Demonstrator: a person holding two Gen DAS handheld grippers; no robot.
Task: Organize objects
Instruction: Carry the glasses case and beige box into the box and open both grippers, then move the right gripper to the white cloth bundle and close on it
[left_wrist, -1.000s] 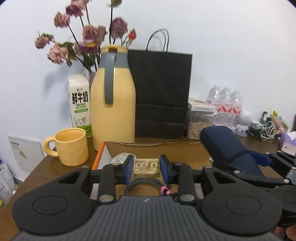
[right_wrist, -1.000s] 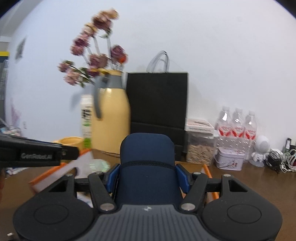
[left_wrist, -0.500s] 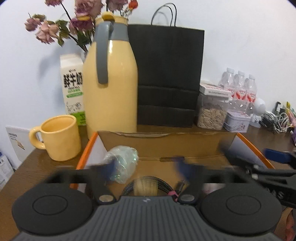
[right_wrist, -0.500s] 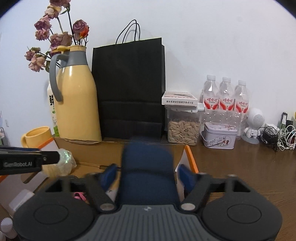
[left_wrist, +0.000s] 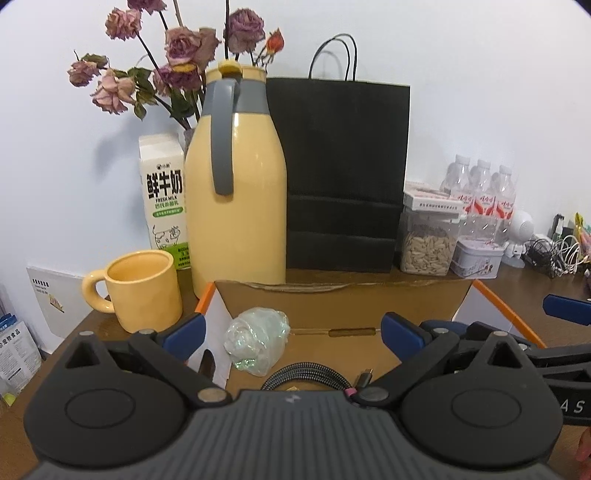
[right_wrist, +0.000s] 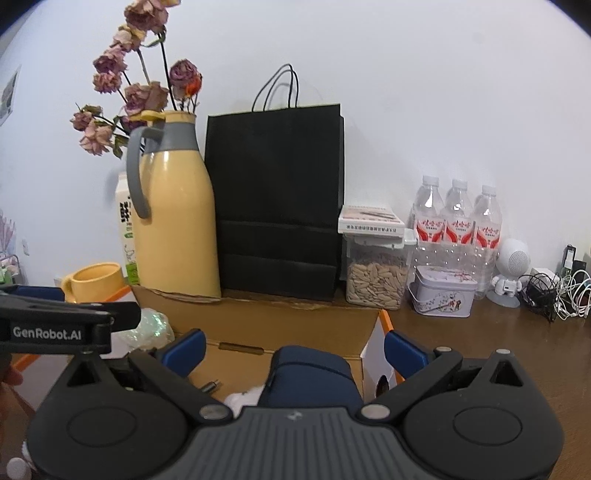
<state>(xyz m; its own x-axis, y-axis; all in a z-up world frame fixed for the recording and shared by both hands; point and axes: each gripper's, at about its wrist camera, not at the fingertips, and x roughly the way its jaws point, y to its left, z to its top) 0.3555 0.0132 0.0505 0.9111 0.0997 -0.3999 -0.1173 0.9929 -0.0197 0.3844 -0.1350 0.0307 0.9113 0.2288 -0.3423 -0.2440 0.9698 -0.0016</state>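
- Cardboard makes up the open box (left_wrist: 343, 295) on the wooden table (right_wrist: 480, 350), and both grippers hang over it.
- Left gripper (left_wrist: 291, 338) has its jaws spread as wide as they go, and nothing sits between its blue pads.
- Right gripper (right_wrist: 295, 349) is opening its jaws. A dark blue case (right_wrist: 310, 376) lies low between them, but the pads do not touch it.
- Inside the box I see a crinkly plastic wad (left_wrist: 258, 341) and a coiled braided cable (left_wrist: 306, 376).
- Both tools are very close together, so I think they could bump each other when they lift out.
- A wide jaw could catch the box wall and drag the box.
- That could knock the yellow mug (left_wrist: 140, 290) or the tall yellow jug (left_wrist: 236, 206), which stand right by the box's far side.
- I cannot tell if the blue case lies flat or could tip over.
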